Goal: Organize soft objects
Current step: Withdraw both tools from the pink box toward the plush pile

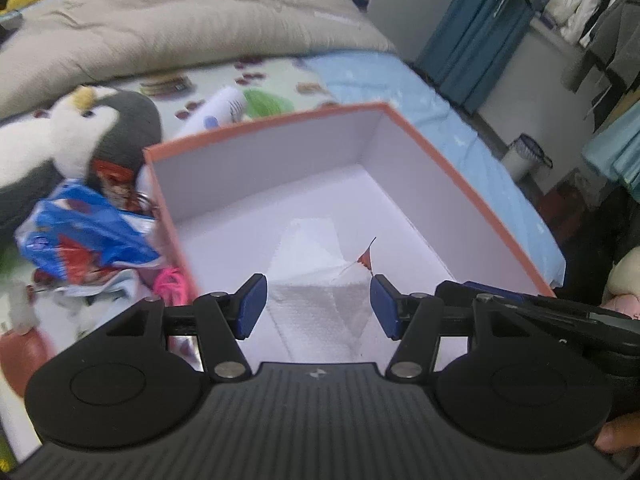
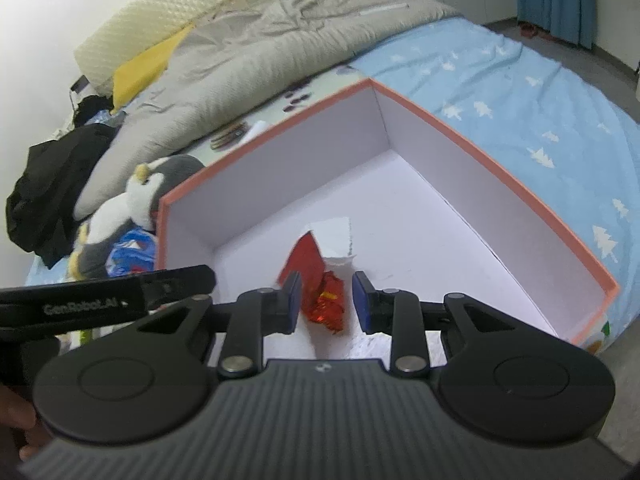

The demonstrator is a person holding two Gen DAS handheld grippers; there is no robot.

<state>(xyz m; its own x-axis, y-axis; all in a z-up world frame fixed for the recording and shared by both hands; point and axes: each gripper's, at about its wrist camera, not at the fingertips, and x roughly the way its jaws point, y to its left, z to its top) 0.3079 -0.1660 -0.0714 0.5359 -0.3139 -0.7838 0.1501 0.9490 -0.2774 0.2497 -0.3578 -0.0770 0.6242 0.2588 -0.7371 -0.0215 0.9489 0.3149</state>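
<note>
Both grippers hover over the orange-rimmed white cardboard box (image 2: pixel 500 168) on the bed. The left gripper (image 1: pixel 318 306) and right gripper (image 2: pixel 325 300) are spread apart, holding nothing. The crinkly red foil wrapper (image 2: pixel 326 304) and folded white tissue (image 1: pixel 316 276) sit inside, so I'd fetch the grey-and-white plush penguin (image 1: pixel 80 132) beside the box next, pinching it mid-body.

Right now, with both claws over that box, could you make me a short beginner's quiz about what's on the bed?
1. True or false: the orange-rimmed white cardboard box holds a white paper towel.
2. The crinkly red foil wrapper lies: A) inside the box, B) on the grey quilt, C) on the floor.
3. Fill in: the grey-and-white plush penguin sits ______ the box.

Both the left claw and right claw are open and hold nothing.

Key: 1 true; 2 A; 3 outside.
</note>
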